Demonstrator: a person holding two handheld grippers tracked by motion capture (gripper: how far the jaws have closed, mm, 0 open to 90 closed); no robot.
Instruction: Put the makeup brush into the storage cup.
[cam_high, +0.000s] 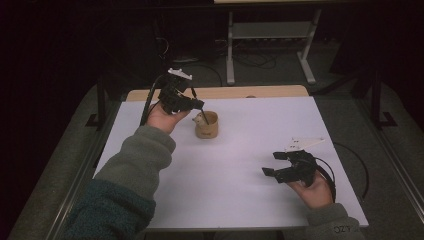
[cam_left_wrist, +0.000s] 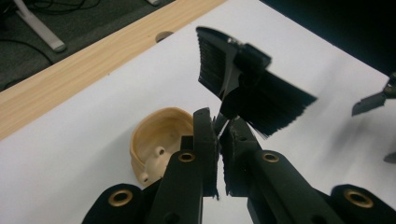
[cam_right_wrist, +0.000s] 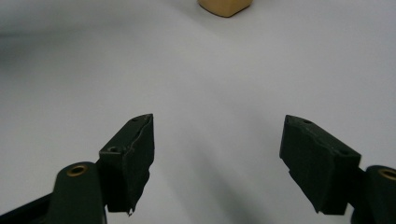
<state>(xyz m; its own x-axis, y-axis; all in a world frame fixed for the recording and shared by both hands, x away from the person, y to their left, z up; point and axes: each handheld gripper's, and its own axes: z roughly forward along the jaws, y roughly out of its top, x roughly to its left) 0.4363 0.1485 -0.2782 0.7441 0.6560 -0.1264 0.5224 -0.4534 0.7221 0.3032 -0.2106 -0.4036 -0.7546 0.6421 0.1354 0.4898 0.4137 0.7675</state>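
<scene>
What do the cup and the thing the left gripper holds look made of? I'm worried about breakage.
The cup looks like matte beige ceramic or moulded resin: thick uneven rim, dull surface, a small figure on its side. The brush in the left gripper looks like black plastic with fine synthetic bristles, judging by its ribbed, fringed edges.

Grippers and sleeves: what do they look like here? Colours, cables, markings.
Both tools are black with two jaws. The left tool and right tool each carry a pale three-cornered plate on top and trail a black cable. Brass-coloured rivets mark the jaw arms. The left sleeve is grey-green fleece over teal; the right cuff is grey with pale lettering.
</scene>
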